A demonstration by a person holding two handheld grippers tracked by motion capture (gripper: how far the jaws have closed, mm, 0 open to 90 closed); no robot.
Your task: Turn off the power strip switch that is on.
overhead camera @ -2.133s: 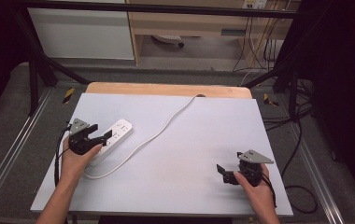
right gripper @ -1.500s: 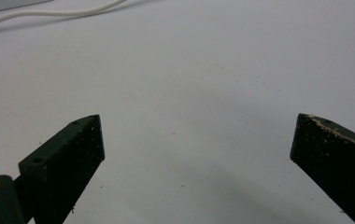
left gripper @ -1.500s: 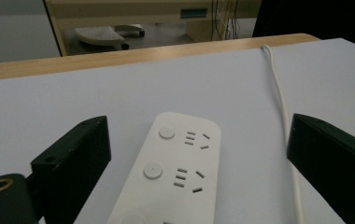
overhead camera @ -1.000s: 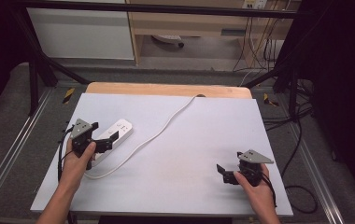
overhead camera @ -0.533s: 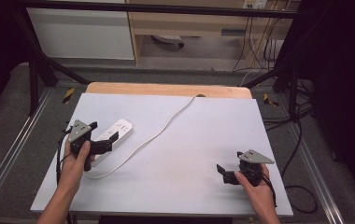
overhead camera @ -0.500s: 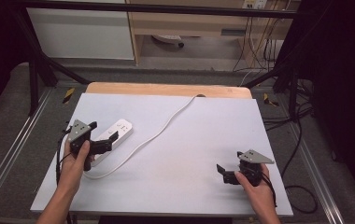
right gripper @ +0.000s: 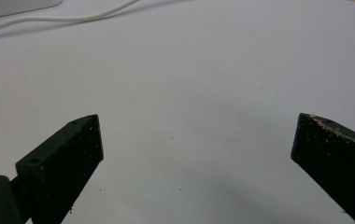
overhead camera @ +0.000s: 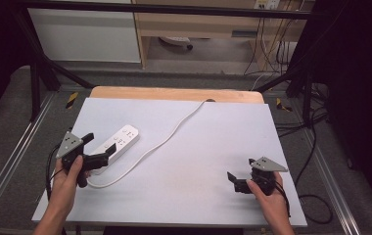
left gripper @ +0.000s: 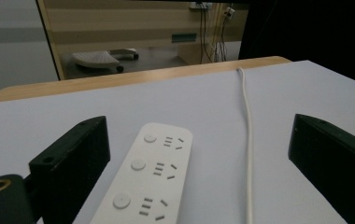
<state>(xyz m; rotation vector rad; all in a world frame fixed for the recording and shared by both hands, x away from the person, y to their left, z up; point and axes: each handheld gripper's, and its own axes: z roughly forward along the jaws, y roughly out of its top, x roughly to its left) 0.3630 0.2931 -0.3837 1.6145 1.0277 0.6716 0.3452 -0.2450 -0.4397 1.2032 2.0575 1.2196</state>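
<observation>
Left tongs gape wide around the white plastic power strip near the counter's left edge; right tongs gape empty over bare surface.

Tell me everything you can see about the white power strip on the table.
The power strip is a long white bar with rounded ends, plastic by its look, lying flat on the table's left side. Three round buttons, each beside a socket, run along its top. Its white cord curves across to the far edge. The open left gripper straddles its near end; I cannot tell whether the jaws touch it.

White pwr strip (black claws)
</observation>
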